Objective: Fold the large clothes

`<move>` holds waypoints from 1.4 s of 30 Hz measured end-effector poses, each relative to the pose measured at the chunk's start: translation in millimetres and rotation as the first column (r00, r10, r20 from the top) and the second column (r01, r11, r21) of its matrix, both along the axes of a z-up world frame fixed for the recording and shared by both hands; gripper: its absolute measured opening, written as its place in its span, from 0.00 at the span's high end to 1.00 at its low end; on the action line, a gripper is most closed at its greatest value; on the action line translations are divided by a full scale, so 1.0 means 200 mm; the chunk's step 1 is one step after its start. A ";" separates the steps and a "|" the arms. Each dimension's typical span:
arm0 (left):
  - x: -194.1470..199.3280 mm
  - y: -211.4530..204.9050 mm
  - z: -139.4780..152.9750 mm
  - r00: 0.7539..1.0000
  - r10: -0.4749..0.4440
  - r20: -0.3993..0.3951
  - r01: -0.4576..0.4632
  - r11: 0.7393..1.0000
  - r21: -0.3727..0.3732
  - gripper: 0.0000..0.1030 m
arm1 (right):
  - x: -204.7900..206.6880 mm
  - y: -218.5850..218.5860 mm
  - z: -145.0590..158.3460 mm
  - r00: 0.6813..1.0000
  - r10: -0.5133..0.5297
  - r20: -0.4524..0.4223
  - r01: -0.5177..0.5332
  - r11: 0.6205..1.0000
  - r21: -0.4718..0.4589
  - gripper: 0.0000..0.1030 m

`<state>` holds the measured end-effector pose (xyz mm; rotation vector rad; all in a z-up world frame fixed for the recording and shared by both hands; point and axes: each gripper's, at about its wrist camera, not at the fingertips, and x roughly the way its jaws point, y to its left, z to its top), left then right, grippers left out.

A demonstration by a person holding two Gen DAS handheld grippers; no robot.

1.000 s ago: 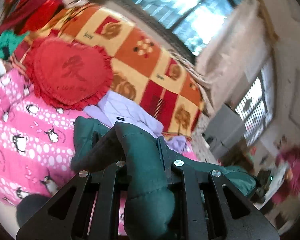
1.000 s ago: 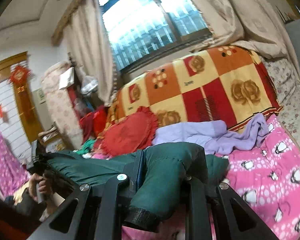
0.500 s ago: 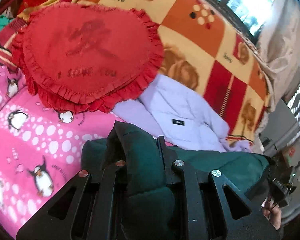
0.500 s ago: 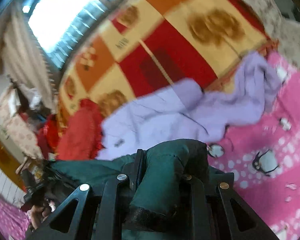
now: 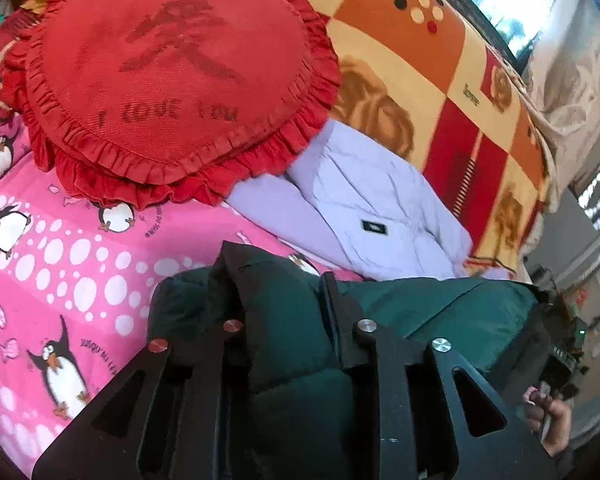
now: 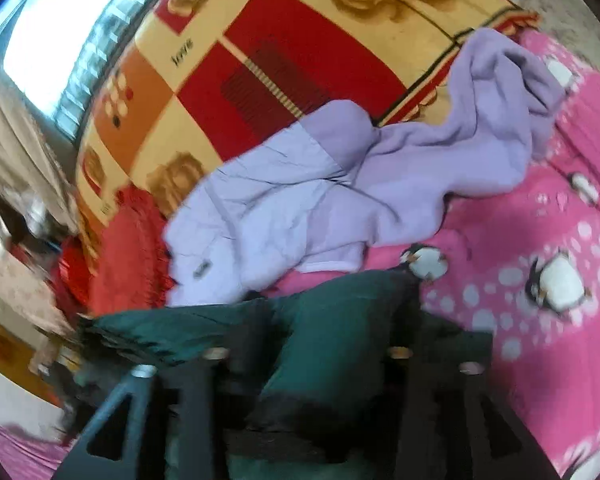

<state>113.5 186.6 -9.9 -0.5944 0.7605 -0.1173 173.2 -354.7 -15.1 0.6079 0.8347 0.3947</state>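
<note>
A dark green padded jacket (image 5: 440,312) is stretched between my two grippers above the pink penguin bedspread (image 5: 60,264). My left gripper (image 5: 280,280) is shut on one bunched end of it. My right gripper (image 6: 332,320) is shut on the other end of the jacket (image 6: 180,332). In the left wrist view the right gripper and the hand that holds it show at the far right edge. A lilac jacket (image 5: 380,216) lies crumpled on the bed just beyond the green one; it also shows in the right wrist view (image 6: 300,200).
A red heart-shaped frilled cushion (image 5: 172,76) lies on the bed left of the lilac jacket. A red, orange and yellow checked blanket (image 6: 280,52) rises behind them. The pink bedspread (image 6: 540,240) spreads to the right. A window and curtains stand behind.
Both grippers have tilted downward and moved toward the bed with the green jacket still clamped. The cushion and lilac jacket now loom larger. The right wrist view is blurred by motion.
</note>
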 end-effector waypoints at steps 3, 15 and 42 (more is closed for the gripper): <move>-0.06 0.07 0.11 0.999 -0.045 0.026 0.047 0.995 -0.093 0.51 | -0.13 -0.05 0.09 0.997 -0.038 0.066 0.032 0.996 0.077 0.10; -0.17 0.01 0.39 0.984 -0.012 0.175 0.006 0.999 0.036 0.23 | -0.25 0.10 0.28 0.976 0.051 0.211 0.004 0.968 -0.252 0.10; 0.37 -0.17 -0.26 0.977 0.096 -0.188 -0.012 0.915 0.402 0.21 | 0.33 0.41 -0.23 0.973 0.111 -0.201 -0.198 0.847 -0.493 0.00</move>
